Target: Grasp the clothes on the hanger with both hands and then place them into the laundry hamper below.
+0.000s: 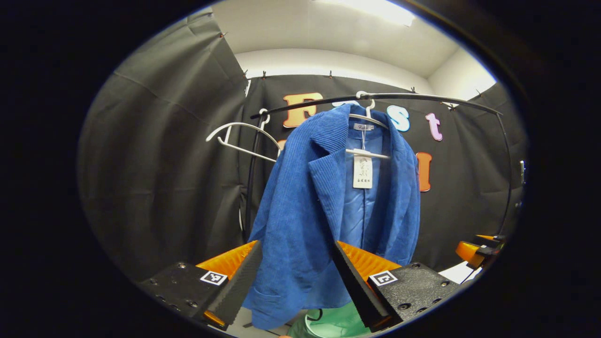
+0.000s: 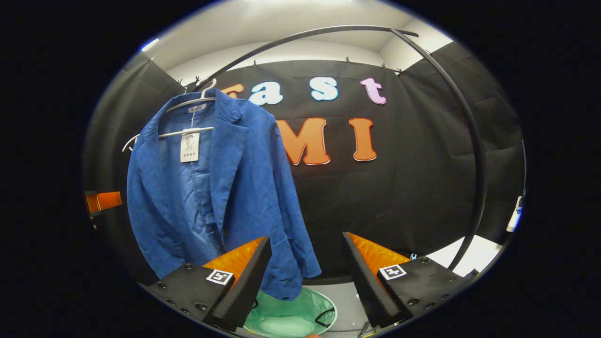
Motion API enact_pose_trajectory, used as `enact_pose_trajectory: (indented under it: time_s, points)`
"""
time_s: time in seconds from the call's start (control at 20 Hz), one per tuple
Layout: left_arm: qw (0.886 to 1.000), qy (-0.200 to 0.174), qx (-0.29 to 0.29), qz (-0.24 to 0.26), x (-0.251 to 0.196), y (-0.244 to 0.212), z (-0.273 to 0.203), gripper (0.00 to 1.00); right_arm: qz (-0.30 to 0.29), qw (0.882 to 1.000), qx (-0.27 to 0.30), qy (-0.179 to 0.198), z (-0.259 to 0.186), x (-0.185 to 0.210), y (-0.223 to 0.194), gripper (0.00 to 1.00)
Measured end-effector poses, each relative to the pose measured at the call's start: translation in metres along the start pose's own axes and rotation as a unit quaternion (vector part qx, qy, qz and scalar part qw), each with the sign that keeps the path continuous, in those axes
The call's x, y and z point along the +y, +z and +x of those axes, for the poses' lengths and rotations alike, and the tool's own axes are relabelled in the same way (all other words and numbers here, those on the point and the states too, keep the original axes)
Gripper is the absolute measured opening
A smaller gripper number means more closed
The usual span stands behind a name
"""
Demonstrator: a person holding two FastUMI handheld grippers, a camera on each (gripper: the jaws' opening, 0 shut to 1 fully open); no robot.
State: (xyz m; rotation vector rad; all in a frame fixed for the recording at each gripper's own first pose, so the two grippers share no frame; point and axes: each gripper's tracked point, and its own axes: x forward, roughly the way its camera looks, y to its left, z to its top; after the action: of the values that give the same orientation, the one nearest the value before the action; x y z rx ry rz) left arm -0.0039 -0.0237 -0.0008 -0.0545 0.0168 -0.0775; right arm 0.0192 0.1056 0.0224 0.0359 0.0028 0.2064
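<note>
A curved black metal rail [image 2: 462, 122] arched across the booth. From it hung a blue corduroy jacket [image 1: 305, 211], ribbed in texture with a smooth satin lining, draped on a thin white wire hanger [image 1: 368, 117]; a white paper tag [image 1: 362, 172] dangled inside the collar. Left of it, an empty white hanger [image 1: 239, 136] hung on the same rail. Below the jacket's hem sat a round pale-green laundry hamper [image 2: 291, 317]. The left hand-held gripper [image 1: 293, 277] stood near the jacket with fingers spread wide, gripping nothing. The right hand-held gripper [image 2: 305, 272] was likewise spread apart, to the jacket's right.
</note>
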Motion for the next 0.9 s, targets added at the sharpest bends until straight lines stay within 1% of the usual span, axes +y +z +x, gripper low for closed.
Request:
enact_pose_trajectory:
  time_s: [0.1,0.2,0.25,0.3,0.5,0.55,0.6,0.65,0.75,0.8,0.85,0.9]
  points:
    - [1.0,0.0,-0.004,0.002,-0.001,0.003,0.004,0.92,-0.006,1.0,-0.003,0.019,0.008,0.018,0.004,0.98]
    - [1.0,-0.001,-0.007,-0.001,-0.004,0.006,0.01,0.92,-0.011,0.999,0.0,0.033,0.017,0.034,0.005,0.98]
    - [1.0,-0.004,-0.007,-0.004,-0.007,0.006,0.013,0.98,-0.012,0.999,0.004,0.041,0.023,0.042,0.005,0.98]
    - [1.0,-0.004,-0.009,-0.005,-0.008,0.008,0.017,0.92,-0.011,0.999,0.006,0.048,0.029,0.048,0.005,0.98]
    - [1.0,-0.004,-0.027,0.001,-0.012,0.024,0.03,0.92,-0.002,0.998,0.004,0.061,0.046,0.07,0.017,0.98]
    - [1.0,-0.007,-0.029,0.002,-0.014,0.027,0.034,0.95,-0.001,0.998,0.0,0.065,0.049,0.075,0.023,0.98]
    - [1.0,-0.01,-0.027,0.002,-0.017,0.028,0.037,0.95,-0.001,0.998,-0.003,0.07,0.053,0.081,0.027,0.98]
    - [1.0,-0.013,-0.025,0.0,-0.02,0.028,0.041,0.92,-0.002,0.997,-0.006,0.074,0.056,0.087,0.032,0.98]
    - [0.999,-0.022,-0.024,-0.003,-0.026,0.031,0.048,0.92,-0.005,0.997,-0.012,0.08,0.064,0.095,0.039,0.98]
    - [0.999,-0.024,-0.024,-0.003,-0.028,0.033,0.052,0.95,-0.007,0.996,-0.014,0.082,0.067,0.098,0.042,0.98]
    - [0.999,-0.024,-0.024,-0.002,-0.028,0.034,0.055,0.92,-0.008,0.996,-0.016,0.084,0.072,0.102,0.046,0.98]
    - [1.0,-0.02,-0.024,-0.002,-0.027,0.036,0.059,0.95,-0.01,0.996,-0.018,0.086,0.077,0.106,0.049,0.89]
